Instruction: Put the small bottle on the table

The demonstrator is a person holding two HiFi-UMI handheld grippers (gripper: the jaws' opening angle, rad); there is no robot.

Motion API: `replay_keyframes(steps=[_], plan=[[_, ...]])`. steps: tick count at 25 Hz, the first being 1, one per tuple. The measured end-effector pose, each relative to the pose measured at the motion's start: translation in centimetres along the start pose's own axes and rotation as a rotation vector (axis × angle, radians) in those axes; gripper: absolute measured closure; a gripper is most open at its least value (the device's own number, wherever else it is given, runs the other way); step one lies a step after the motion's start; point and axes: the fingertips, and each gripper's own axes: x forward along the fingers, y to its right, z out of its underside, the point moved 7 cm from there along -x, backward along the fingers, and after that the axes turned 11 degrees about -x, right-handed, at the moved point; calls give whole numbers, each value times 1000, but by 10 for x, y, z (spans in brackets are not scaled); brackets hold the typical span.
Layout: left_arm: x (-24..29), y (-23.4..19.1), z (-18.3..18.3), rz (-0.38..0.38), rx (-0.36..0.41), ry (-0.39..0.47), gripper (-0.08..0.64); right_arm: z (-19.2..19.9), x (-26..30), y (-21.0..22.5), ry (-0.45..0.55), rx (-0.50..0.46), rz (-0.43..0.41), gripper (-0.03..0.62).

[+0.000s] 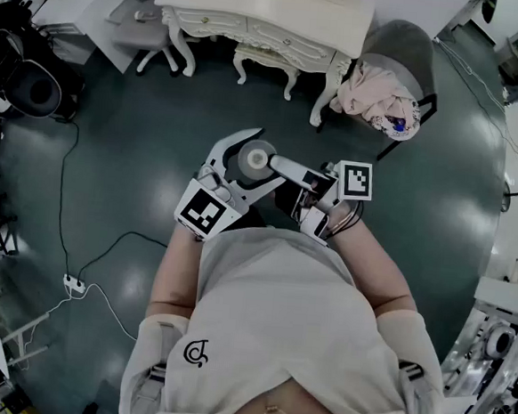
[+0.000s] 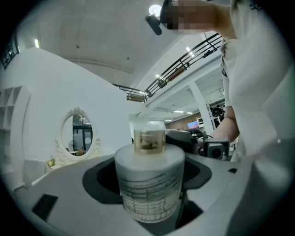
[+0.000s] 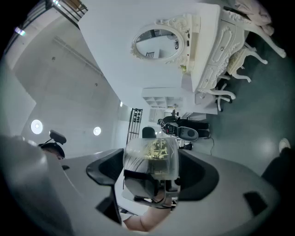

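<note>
The small bottle (image 1: 255, 161) has a round frosted body and a clear cap with gold inside, and it is held in the air in front of my chest. My left gripper (image 1: 261, 160) is shut on the frosted body (image 2: 150, 184), one jaw on each side. My right gripper (image 1: 286, 170) reaches in from the right, and the clear cap (image 3: 154, 154) stands between its wide jaws. I see no pad pressing on the cap. Part of the left gripper and a hand show below the cap in the right gripper view.
A white ornate dressing table (image 1: 274, 15) stands ahead across the dark green floor, with an oval mirror (image 2: 78, 133) on it. To its right is a grey chair with pink clothes (image 1: 379, 99). A cable and power strip (image 1: 74, 283) lie at the left. Dark equipment (image 1: 27, 85) stands far left.
</note>
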Motion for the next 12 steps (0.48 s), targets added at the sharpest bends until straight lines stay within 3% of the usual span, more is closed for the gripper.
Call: replay_keyframes(steps=[12], plan=[[1, 8, 6, 8, -4, -17, 209, 7, -8, 2, 3, -2, 6, 227]])
